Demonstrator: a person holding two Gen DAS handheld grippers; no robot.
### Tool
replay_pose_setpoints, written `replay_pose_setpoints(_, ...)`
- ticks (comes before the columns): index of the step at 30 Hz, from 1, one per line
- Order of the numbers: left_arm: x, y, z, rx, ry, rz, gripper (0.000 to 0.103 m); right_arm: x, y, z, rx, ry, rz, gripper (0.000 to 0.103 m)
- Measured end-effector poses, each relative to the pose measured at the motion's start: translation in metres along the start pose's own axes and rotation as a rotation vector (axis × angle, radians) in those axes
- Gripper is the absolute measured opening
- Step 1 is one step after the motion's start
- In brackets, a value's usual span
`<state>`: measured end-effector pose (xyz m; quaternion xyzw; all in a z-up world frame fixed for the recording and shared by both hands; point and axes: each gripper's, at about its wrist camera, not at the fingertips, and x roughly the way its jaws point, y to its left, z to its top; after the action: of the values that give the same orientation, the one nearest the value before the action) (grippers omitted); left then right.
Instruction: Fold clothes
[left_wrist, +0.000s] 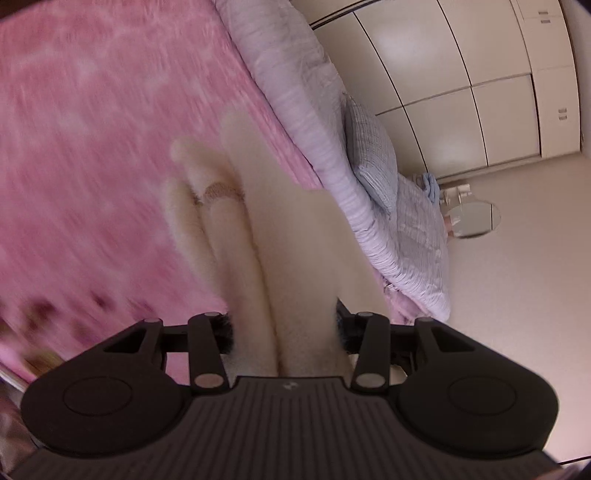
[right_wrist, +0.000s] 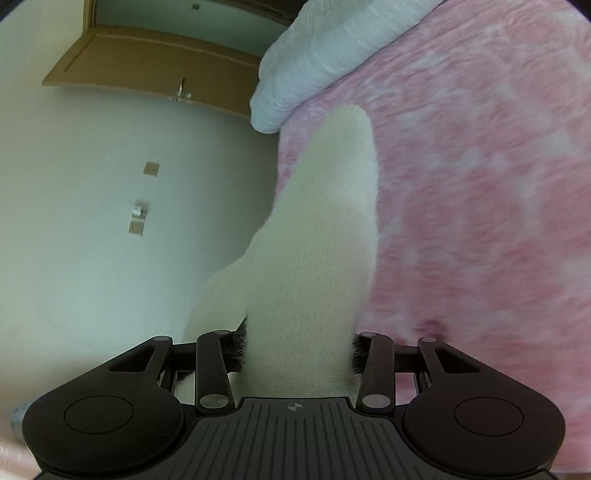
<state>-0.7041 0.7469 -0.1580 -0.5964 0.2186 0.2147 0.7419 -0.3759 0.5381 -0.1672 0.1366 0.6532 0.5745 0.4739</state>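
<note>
A fluffy cream knitted garment (left_wrist: 280, 236) hangs over a pink bed cover (left_wrist: 92, 155). My left gripper (left_wrist: 284, 332) is shut on a bunched part of it, and the cloth runs away from the jaws in long folds with a beige band across one fold. My right gripper (right_wrist: 299, 350) is shut on another part of the cream garment (right_wrist: 317, 236), which stretches away from the jaws beside the pink bed cover (right_wrist: 480, 184). Both views are blurred by motion. The fingertips are hidden in the cloth.
A pale lilac quilt (left_wrist: 295, 92) and a blue checked pillow (left_wrist: 373, 155) lie along the bed's far edge. White wardrobe doors (left_wrist: 461, 81) stand beyond. In the right wrist view a white quilt (right_wrist: 314, 62), a wall and a brown door (right_wrist: 147, 70) show.
</note>
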Motion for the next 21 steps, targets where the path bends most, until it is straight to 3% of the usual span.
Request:
replay_pose_setpoints(7, -0.064, 0.075, 0.109, 0.049, 0.067, 0.057, 0.039, 0.136, 0.057, -0.029, 0.087, -0.058, -0.005, 0.041)
replay_pose_setpoints(13, -0.09, 0.13, 0.144, -0.004, 0.03, 0.061, 0.039, 0.207, 0.086, -0.021, 0.058, -0.038, -0.033, 0.041)
replay_pose_setpoints(21, -0.101, 0.19, 0.202, 0.004, -0.009, 0.075, 0.039, 0.29, 0.084, -0.012, 0.048, -0.025, -0.028, 0.041)
